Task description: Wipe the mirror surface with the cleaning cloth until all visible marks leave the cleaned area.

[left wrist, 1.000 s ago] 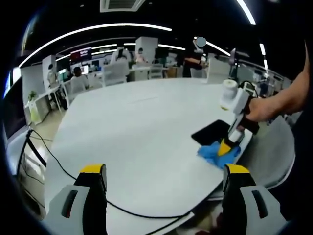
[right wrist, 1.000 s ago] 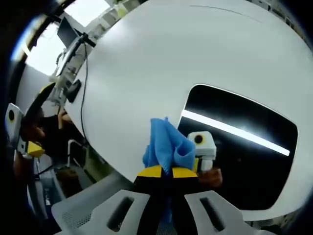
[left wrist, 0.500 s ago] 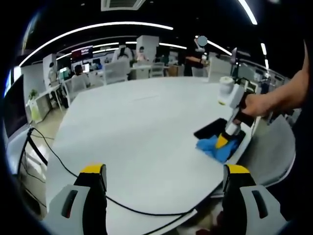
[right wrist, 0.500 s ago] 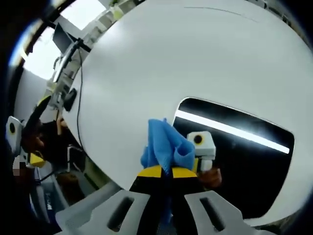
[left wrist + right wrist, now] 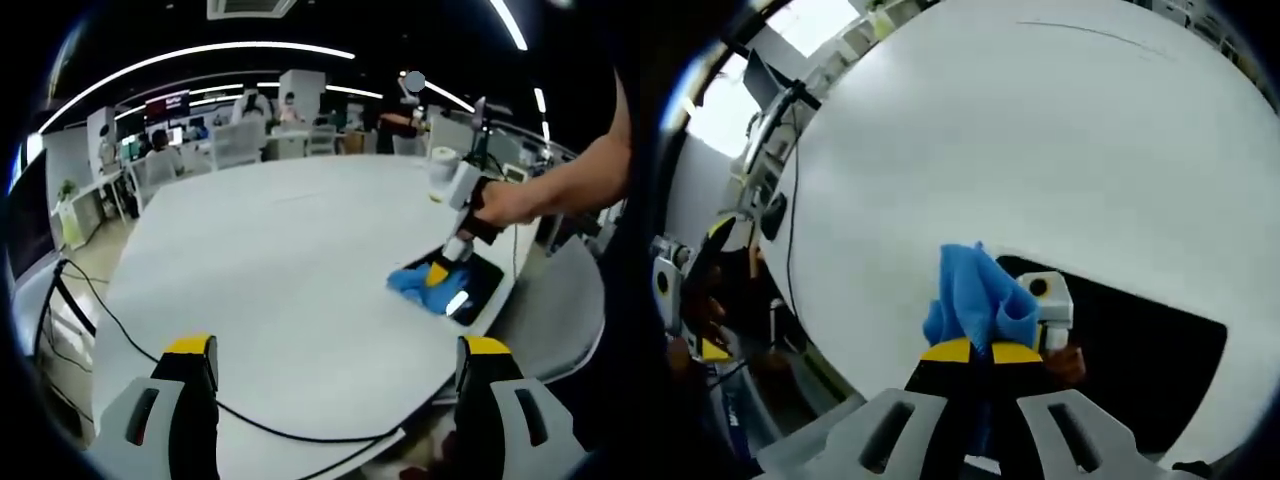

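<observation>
Since one second ago, the right gripper (image 5: 437,272) has carried the blue cleaning cloth (image 5: 975,295) farther across the mirror (image 5: 1130,370), toward its far edge. Its jaws are clenched on the cloth, pressing it against the dark glass. The mirror lies flat near the white table (image 5: 290,270) edge. The left gripper (image 5: 335,360) hovers apart, jaws spread wide, grasping nothing.

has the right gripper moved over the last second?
Yes. In the left gripper view the right gripper and its blue cloth have slid along the mirror toward the far end of the white table.
</observation>
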### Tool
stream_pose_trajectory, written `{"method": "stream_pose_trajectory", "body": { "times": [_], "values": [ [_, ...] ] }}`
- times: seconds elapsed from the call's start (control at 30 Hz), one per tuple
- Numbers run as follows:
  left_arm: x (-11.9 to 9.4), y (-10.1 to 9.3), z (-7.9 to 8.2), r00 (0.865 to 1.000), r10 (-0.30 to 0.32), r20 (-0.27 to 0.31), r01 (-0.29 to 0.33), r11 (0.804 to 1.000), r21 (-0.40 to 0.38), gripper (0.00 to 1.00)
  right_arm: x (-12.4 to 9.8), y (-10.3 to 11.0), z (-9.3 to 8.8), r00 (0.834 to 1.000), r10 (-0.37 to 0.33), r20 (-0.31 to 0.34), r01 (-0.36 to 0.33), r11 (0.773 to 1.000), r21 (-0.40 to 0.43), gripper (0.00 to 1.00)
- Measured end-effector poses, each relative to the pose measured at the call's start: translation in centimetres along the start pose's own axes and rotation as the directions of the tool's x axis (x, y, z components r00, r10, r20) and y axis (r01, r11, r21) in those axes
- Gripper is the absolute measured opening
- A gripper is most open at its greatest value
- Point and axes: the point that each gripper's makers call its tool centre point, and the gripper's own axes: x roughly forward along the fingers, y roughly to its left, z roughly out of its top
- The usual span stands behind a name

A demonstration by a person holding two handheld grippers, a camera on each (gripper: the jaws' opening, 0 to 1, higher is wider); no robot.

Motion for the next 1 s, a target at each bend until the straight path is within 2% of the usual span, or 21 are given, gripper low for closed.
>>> {"method": "stream_pose_trajectory", "body": {
  "times": [0.33,0.6,0.77,1.0],
  "values": [
    [-0.2,-0.3,-0.2,1.0,0.007,-0.004,-0.007,1.0,-0.01,1.0,0.2,-1.2,2.5,1.0,-0.028,0.011,0.028,0.999,-0.025,0.0],
    [0.1,-0.4,0.1,1.0,0.011,0.0,-0.011,1.0,-0.008,1.0,-0.1,-1.6,2.2,1.0,-0.019,0.018,0.019,0.999,-0.031,0.0],
    [0.3,-0.8,0.3,1.0,0.008,0.003,-0.008,1.0,-0.006,1.0,-1.0,-3.4,1.5,0.999,-0.035,0.011,0.035,0.999,-0.005,0.0],
    [0.3,-1.1,0.6,1.0,0.003,0.01,-0.003,1.0,-0.006,1.0,-1.5,-4.8,1.0,0.999,-0.045,0.019,0.045,0.999,0.024,0.0]
  ]
}}
